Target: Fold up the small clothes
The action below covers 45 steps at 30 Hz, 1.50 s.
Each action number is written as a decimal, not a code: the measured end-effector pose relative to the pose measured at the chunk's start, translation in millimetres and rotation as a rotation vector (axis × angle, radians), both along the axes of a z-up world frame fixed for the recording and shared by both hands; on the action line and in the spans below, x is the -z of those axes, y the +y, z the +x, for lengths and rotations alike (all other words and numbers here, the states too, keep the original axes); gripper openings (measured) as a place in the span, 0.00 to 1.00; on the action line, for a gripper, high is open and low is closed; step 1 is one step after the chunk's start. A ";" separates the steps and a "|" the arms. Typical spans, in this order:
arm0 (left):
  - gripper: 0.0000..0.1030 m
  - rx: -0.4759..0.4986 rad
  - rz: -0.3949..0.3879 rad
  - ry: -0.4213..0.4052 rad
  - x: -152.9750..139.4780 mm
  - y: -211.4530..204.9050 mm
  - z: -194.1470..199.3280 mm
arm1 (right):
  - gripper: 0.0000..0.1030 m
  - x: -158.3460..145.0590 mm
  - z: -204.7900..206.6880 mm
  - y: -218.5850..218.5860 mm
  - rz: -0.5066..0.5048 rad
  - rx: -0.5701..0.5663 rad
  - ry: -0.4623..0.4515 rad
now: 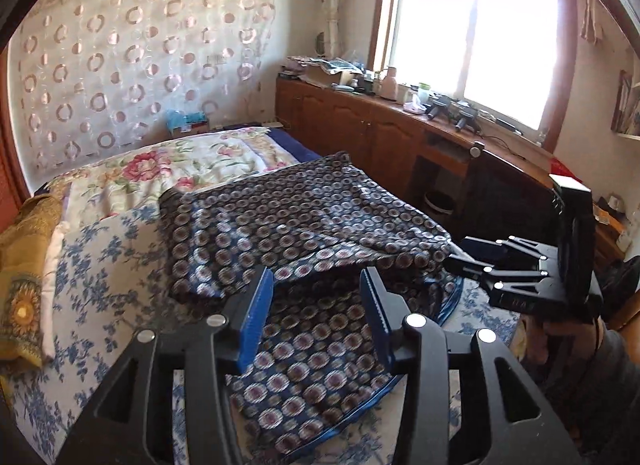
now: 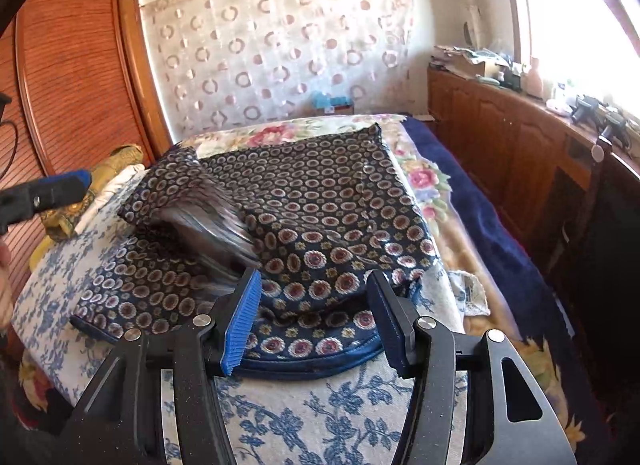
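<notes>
A dark navy garment with a ring pattern (image 1: 304, 225) lies on the blue-flowered cloth (image 1: 104, 265) of the bed, partly folded over itself; it also shows in the right wrist view (image 2: 320, 201), where one flap is motion-blurred. My left gripper (image 1: 318, 293) is open and empty just above the garment's near part. My right gripper (image 2: 316, 305) is open and empty over the blue-piped near hem (image 2: 312, 365). The right gripper also shows in the left wrist view (image 1: 460, 257) at the garment's right edge. The left gripper's fingertip (image 2: 76, 179) shows at the left in the right wrist view.
A yellow patterned cloth (image 1: 24, 261) lies at the bed's left edge. A rose-flowered quilt (image 1: 192, 165) covers the far bed. A wooden cabinet (image 1: 360, 125) with clutter runs under the window on the right. A wooden wardrobe (image 2: 72, 65) stands on the left.
</notes>
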<state>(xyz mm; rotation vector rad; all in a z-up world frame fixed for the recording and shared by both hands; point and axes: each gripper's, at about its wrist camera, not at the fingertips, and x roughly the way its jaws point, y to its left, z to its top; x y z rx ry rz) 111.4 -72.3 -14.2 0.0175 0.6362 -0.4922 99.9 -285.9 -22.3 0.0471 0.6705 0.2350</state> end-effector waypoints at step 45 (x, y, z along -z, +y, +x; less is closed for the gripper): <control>0.43 -0.131 0.024 0.029 55.8 45.6 -12.0 | 0.03 -30.9 50.7 16.4 -0.237 -0.056 -0.068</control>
